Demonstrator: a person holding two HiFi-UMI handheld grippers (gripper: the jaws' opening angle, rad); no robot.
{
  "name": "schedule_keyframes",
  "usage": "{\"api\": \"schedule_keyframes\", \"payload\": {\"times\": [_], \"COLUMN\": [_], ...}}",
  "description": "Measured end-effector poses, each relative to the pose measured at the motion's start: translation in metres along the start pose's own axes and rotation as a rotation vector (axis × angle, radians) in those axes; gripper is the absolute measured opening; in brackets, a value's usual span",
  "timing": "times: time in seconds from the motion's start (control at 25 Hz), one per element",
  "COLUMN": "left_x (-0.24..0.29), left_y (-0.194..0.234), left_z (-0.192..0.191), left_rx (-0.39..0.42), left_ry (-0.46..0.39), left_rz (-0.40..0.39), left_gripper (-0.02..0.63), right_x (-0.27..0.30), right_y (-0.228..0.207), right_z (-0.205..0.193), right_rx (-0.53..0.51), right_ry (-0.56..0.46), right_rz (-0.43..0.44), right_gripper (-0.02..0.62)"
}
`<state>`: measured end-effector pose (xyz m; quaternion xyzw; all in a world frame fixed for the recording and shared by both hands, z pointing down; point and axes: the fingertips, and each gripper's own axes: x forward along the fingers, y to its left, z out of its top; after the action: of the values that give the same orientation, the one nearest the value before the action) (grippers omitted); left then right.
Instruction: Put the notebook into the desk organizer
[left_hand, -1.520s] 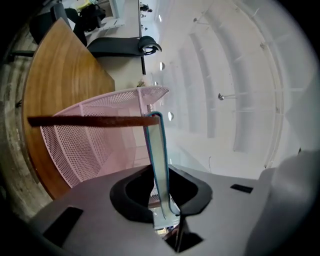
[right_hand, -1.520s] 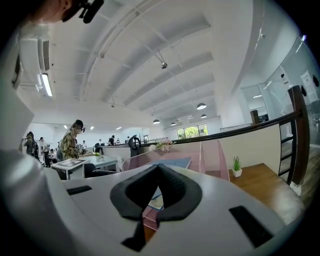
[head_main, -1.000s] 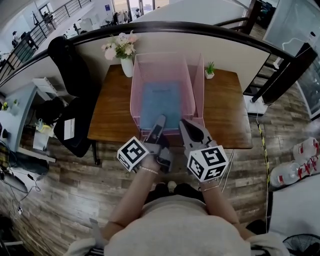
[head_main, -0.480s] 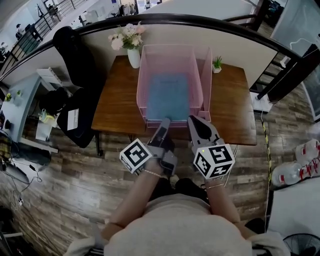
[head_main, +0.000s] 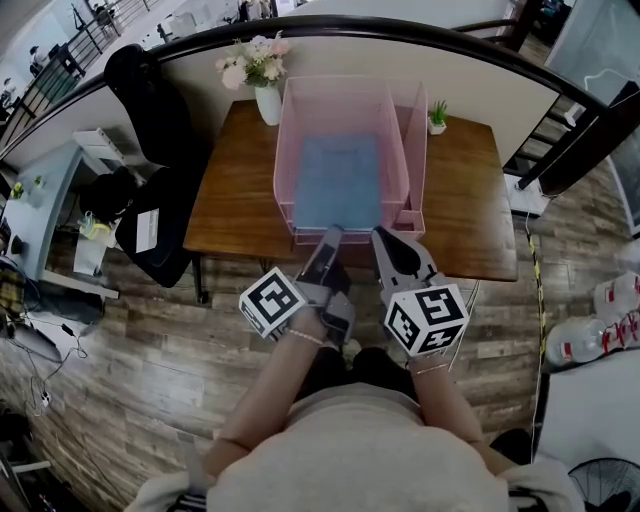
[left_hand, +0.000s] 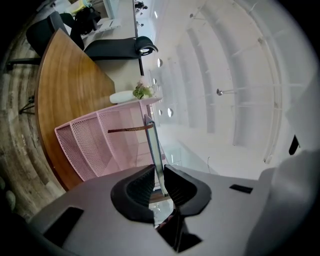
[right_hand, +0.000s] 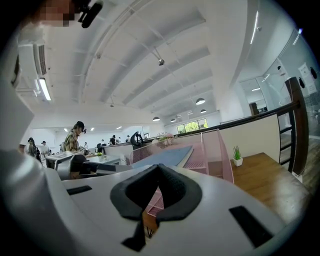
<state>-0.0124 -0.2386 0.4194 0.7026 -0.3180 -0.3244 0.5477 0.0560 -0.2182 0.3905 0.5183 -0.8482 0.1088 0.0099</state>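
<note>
A blue notebook (head_main: 338, 180) lies flat in the top tray of the pink mesh desk organizer (head_main: 283, 150) on the wooden desk. My left gripper (head_main: 331, 236) sits at the notebook's near edge. In the left gripper view the thin notebook (left_hand: 154, 145) runs between the jaws of the left gripper (left_hand: 159, 172). Those jaws have just been closing and now pinch it. My right gripper (head_main: 383, 238) hovers just to the right, at the organizer's front. Seen in its own view, the right gripper (right_hand: 159, 167) is shut with nothing in it, facing the notebook (right_hand: 165, 156) and the organizer (right_hand: 212, 150).
The desk (head_main: 230, 200) carries a white vase of flowers (head_main: 258, 70) at its back left and a small potted plant (head_main: 438, 115) at its back right. A black office chair (head_main: 150, 100) stands left of the desk. A dark railing runs behind it.
The left gripper's jaws have drawn together around the notebook's near edge. Both hands stay at the organizer's front. The head view has shifted slightly.
</note>
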Motion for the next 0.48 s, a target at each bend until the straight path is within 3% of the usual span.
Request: {"api": "schedule_keyframes", "payload": {"times": [0.48], "left_x": [0.012], "left_y": [0.011], "left_z": [0.008], "left_rx": [0.023], "left_ry": [0.001], "left_rz": [0.037], "left_gripper": [0.054], "right_x": [0.003], "right_y": [-0.01], "right_z": [0.005], "right_rx": [-0.003], "right_ry": [-0.016], "right_rz": [-0.022], "right_gripper": [0.009]}}
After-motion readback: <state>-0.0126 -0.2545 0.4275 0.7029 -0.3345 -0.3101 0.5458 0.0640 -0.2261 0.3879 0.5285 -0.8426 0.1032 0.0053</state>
